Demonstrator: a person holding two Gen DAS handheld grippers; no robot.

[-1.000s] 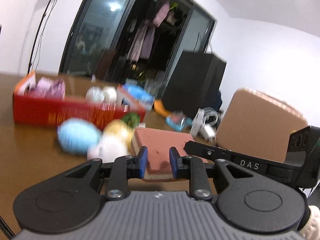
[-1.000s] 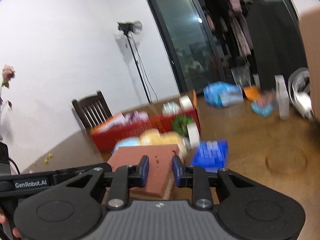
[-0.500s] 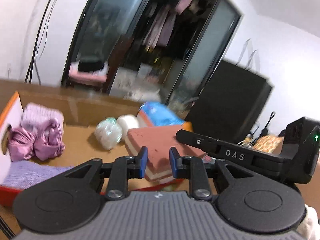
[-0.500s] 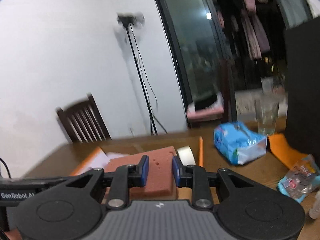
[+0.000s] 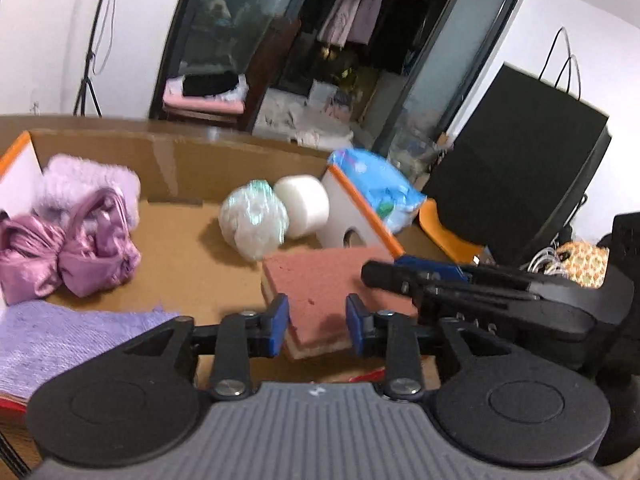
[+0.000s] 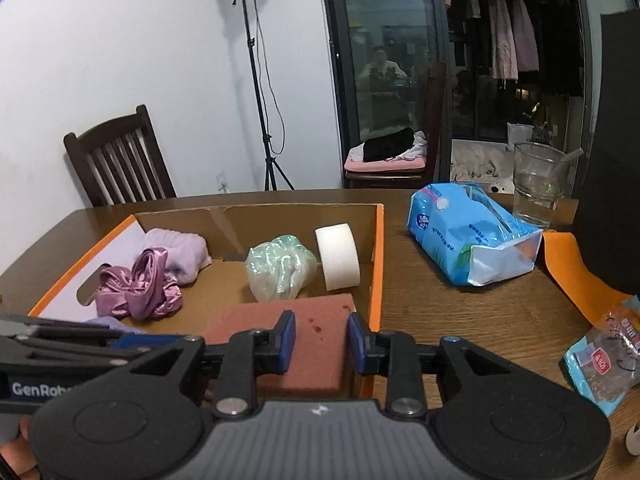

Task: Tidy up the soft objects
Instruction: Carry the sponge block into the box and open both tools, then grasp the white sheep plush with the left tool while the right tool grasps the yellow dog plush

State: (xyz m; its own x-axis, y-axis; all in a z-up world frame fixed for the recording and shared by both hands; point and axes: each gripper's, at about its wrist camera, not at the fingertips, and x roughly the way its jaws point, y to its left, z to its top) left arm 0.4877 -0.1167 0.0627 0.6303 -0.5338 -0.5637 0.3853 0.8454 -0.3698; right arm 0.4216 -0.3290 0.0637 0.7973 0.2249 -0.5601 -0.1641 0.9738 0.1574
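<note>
Wooden table [image 6: 460, 312] bears a cardboard box [image 6: 378, 256]; both tongs opening around sponge [image 6: 316, 344].

Both tongs [image 5: 316, 330] [image 6: 322, 342]: black arms, blue pads, grey ribbed body, silver screws, white "GenRob" lettering.

Both tongs tilt downward, side by side, each jaw pair opening. The left tongs [image 5: 316, 328] straddle the sponge [image 5: 320, 284], blue pads [image 5: 278, 322] clear of its sides. The right tongs [image 6: 320, 340] do likewise (a fingertip [image 6: 22, 430] shows at the lower left edge).
</note>
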